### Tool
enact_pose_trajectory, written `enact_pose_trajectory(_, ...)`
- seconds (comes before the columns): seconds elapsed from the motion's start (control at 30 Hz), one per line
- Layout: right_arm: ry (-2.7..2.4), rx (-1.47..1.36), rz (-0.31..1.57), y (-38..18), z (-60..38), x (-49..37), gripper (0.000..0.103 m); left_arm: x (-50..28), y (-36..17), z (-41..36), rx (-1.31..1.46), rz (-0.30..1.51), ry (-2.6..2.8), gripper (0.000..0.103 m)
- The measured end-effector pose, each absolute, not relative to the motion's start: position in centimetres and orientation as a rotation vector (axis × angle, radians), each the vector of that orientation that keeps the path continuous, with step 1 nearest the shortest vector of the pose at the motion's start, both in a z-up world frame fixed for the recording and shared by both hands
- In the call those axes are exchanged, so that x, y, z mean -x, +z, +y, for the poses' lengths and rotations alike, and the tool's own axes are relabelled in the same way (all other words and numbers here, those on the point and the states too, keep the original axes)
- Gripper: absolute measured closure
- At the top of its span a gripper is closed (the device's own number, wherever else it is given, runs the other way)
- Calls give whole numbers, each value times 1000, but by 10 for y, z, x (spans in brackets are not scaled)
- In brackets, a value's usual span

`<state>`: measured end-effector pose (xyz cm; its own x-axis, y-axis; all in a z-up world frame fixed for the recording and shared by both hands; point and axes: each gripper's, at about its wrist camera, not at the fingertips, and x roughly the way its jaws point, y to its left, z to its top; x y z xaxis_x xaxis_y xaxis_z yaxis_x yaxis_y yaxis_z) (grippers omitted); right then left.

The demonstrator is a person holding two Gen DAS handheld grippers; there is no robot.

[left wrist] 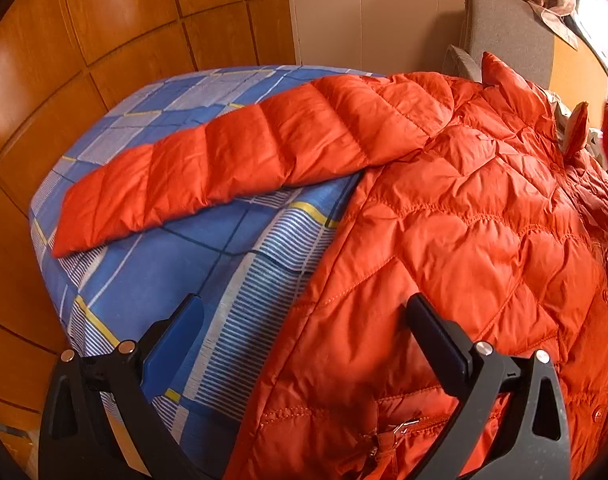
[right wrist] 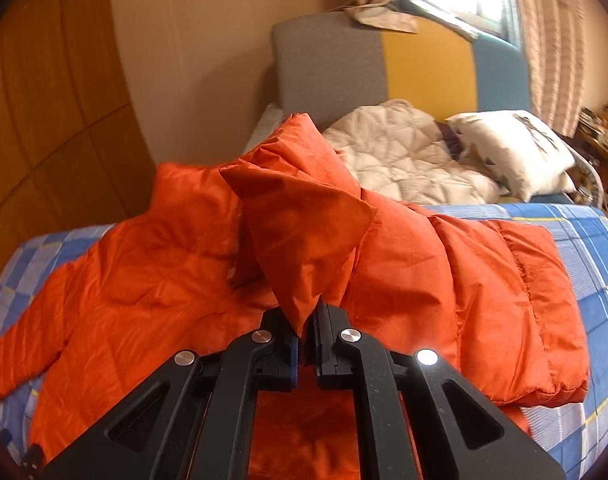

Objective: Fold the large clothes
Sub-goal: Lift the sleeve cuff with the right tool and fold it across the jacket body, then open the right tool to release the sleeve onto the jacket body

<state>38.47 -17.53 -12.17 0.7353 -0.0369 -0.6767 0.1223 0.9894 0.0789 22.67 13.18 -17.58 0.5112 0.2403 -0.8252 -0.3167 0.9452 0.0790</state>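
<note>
An orange quilted down jacket (left wrist: 455, 220) lies spread on the bed, one sleeve (left wrist: 208, 168) stretched out to the left over the sheet. My left gripper (left wrist: 304, 312) is open and empty, hovering above the jacket's left side edge near its lower hem. My right gripper (right wrist: 305, 320) is shut on a fold of the orange jacket (right wrist: 304, 232) and holds it lifted in a peak above the rest of the garment. The jacket's other sleeve (right wrist: 535, 292) lies folded to the right.
The bed has a blue checked sheet (left wrist: 176, 264). A cream quilt (right wrist: 399, 152) and a white pillow (right wrist: 515, 148) lie by the grey, yellow and blue headboard (right wrist: 383, 64). Wooden wardrobe panels (left wrist: 84, 40) stand to the left.
</note>
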Motion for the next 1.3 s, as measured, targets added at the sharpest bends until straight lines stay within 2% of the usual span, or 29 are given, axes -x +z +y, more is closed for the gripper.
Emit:
enact_pose_trajectory(0.37, 117, 24, 836, -144, -94, -398, 98, -221, -173, 138, 119, 969, 333, 2)
enact_pose_trajectory(0.73, 219, 127, 946, -170, -67, -401, 97, -221, -179, 139, 148, 988, 328, 2)
enact_pose_trajectory(0.8, 234, 124, 952, -171, -67, -401, 86, -221, -179, 139, 150, 984, 329, 2)
enact_pose_trajectory(0.83, 250, 122, 969, -173, -66, -402, 76, -221, -179, 138, 150, 984, 329, 2)
enact_pose_trajectory(0.9, 283, 121, 978, -174, -62, -400, 50, -222, -180, 137, 148, 988, 329, 2)
enact_pose_trajectory(0.93, 304, 126, 983, -175, -60, -398, 27, -222, -179, 137, 148, 987, 331, 2)
enact_pose_trajectory(0.97, 322, 138, 989, -175, -56, -396, 22, -221, -179, 137, 149, 987, 331, 2)
enact_pose_trajectory(1.3, 349, 80, 900, -137, -90, -345, 21, -223, -169, 129, 147, 976, 331, 2)
